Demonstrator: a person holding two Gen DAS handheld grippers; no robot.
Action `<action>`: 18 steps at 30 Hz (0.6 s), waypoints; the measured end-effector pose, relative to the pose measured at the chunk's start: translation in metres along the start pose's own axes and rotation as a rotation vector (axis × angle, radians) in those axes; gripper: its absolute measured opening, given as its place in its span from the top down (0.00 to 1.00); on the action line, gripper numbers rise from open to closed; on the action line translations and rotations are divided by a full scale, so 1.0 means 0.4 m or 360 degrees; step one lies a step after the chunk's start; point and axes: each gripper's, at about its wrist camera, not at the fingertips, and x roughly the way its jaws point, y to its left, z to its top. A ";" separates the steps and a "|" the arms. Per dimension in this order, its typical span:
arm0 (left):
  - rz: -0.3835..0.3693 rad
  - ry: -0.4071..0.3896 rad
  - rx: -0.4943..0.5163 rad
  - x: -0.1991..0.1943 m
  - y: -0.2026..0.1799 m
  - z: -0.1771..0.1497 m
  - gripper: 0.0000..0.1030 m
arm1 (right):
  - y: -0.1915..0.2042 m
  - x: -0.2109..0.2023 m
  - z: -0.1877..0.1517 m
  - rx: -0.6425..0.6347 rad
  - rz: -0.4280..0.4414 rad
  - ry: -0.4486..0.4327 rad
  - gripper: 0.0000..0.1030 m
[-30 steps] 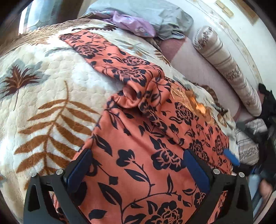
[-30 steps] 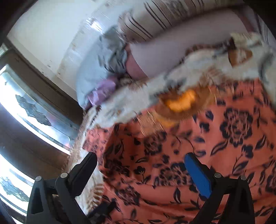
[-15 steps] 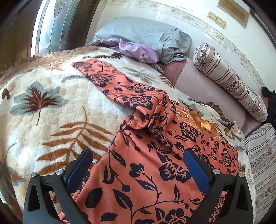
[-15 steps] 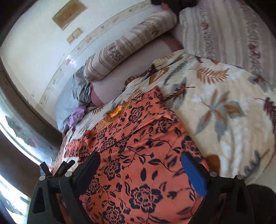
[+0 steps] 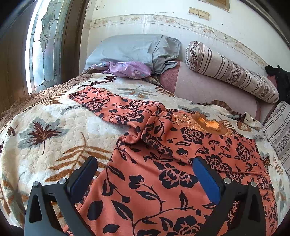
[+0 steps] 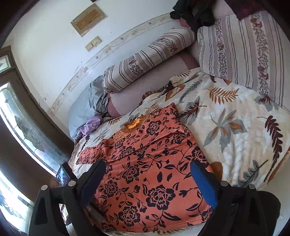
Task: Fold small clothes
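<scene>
One floral top [image 5: 163, 181] flat on blanket [image 5: 45, 130]; left gripper [image 5: 145, 174], right gripper [image 6: 146, 174] both released, empty.

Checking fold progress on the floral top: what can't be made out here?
- Floral top: left wrist view, hem cut off by the bottom edge and the left gripper.
- Right wrist view: near left corner hidden behind the right gripper.
- Dark clothing: too shadowed to identify.
</scene>
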 end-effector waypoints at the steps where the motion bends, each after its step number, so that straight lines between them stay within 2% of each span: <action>1: -0.0001 -0.0002 -0.0009 0.000 0.002 0.001 0.00 | 0.007 0.001 -0.002 -0.0010 0.0011 0.0004 0.07; 7: -0.0008 -0.0012 -0.0031 -0.003 0.008 0.005 0.00 | 0.019 0.014 -0.015 -0.0016 0.0008 0.0036 0.07; 18: 0.0010 -0.0057 -0.0038 -0.012 0.005 0.008 0.00 | 0.054 -0.010 0.005 -0.0074 0.0023 0.0008 0.07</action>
